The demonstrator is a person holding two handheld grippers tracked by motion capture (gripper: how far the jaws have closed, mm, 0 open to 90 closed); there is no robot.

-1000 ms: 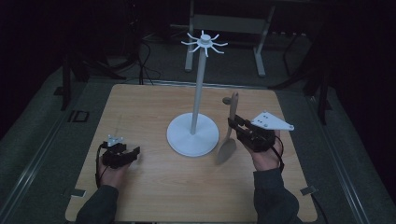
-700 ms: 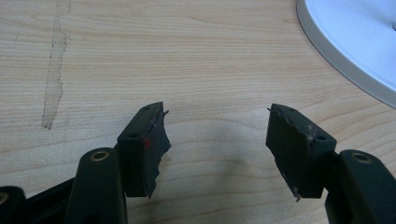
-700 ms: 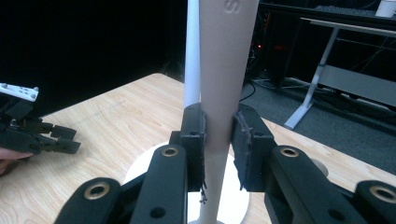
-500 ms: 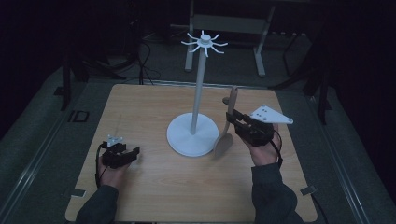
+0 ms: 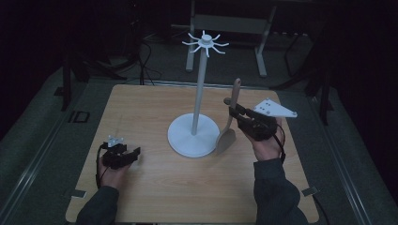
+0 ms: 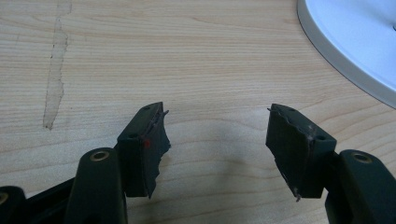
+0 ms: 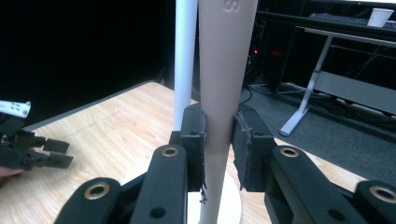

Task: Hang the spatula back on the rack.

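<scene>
A beige spatula (image 5: 226, 139) hangs upright just right of the white stand (image 5: 199, 93), its blade low over the edge of the stand's round base. My right gripper (image 5: 233, 111) is shut on the spatula's handle (image 7: 224, 70), with the stand's pole (image 7: 184, 60) close behind it. The stand carries a ring of hooks (image 5: 205, 43) at its top. My left gripper (image 5: 133, 153) rests on the table at the front left, open with nothing between its jaws (image 6: 217, 135). It appears farther off as the left gripper (image 7: 42, 151) in the right gripper view.
The wooden table (image 5: 141, 108) has bare room left of the stand and along its front. The stand's base (image 6: 355, 42) lies just ahead and right of the left gripper. A desk frame (image 5: 225, 23) and cables stand on the dark floor behind the table.
My right gripper has lifted the spatula a little, so its blade hangs higher beside the stand. The left gripper has stayed where it was.
</scene>
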